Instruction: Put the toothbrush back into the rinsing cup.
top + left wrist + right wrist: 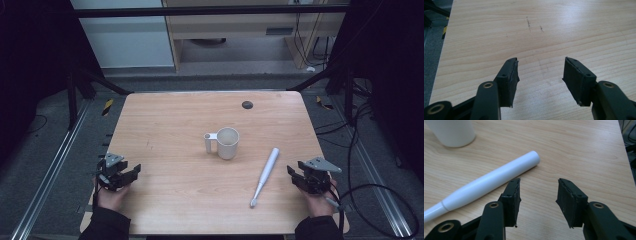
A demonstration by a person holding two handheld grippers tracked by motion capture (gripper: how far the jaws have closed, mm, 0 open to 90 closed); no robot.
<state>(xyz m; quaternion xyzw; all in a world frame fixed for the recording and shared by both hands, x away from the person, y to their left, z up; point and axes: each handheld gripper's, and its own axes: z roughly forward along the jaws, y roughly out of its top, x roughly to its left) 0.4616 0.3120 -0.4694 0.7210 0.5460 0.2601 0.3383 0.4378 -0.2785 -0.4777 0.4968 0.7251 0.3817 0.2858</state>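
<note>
A white mug (pixel 225 142) stands upright at the table's middle, its handle pointing left; its base shows in the right gripper view (pixel 451 132). A white electric toothbrush (pixel 265 176) lies flat to the mug's right, head toward the front edge; its handle (pixel 489 181) runs just left of my right gripper's jaws. My right gripper (pixel 295 175) (pixel 537 200) rests open near the front right edge, nothing between its jaws. My left gripper (pixel 131 172) (pixel 540 80) is open over bare wood at the front left.
The wooden table (pixel 175 125) has a small dark round hole cover (pixel 247 104) near its far edge. Dark frame struts and cables surround the table on the floor. Faint scuff marks (pixel 529 23) lie ahead of the left gripper.
</note>
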